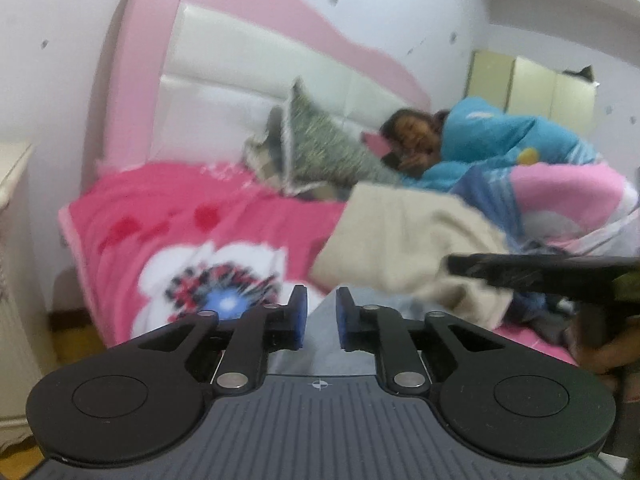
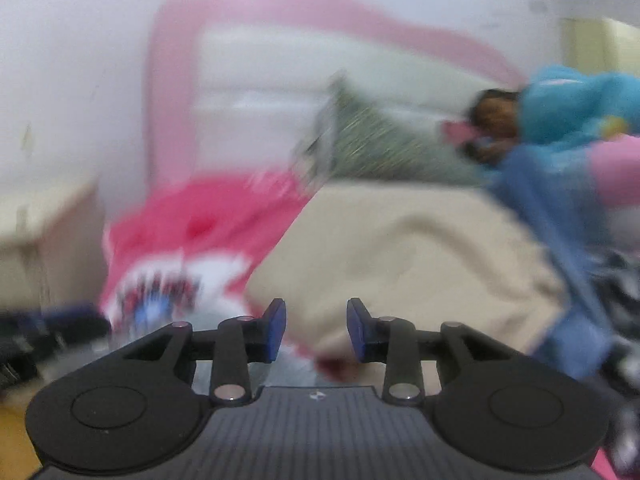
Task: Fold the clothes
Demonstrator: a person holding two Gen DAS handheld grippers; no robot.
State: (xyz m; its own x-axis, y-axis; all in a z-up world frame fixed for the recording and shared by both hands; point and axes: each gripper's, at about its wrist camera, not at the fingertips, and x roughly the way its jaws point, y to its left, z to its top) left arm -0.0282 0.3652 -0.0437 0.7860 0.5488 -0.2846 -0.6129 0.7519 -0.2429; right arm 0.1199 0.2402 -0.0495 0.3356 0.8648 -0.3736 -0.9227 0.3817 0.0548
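Note:
A beige garment [image 1: 408, 240] lies crumpled on the pink flowered bedspread [image 1: 180, 232]. My left gripper [image 1: 321, 320] hovers over the bed's near edge, its blue pads a narrow gap apart with nothing pinched. Pale grey-blue cloth [image 1: 332, 348] shows below and behind that gap. In the blurred right wrist view my right gripper [image 2: 316, 328] stands open in front of the beige garment [image 2: 400, 248], its pads clearly apart and empty. A black gripper part [image 1: 540, 276] reaches in from the right over the beige garment.
A person [image 1: 500, 136] in blue lies under a quilt at the bed's far right, beside a grey-green pillow [image 1: 320, 148]. The pink headboard [image 1: 248, 60] is behind. Dark clothes [image 1: 556, 320] pile at the right. A white cabinet [image 1: 12, 184] stands left of the bed.

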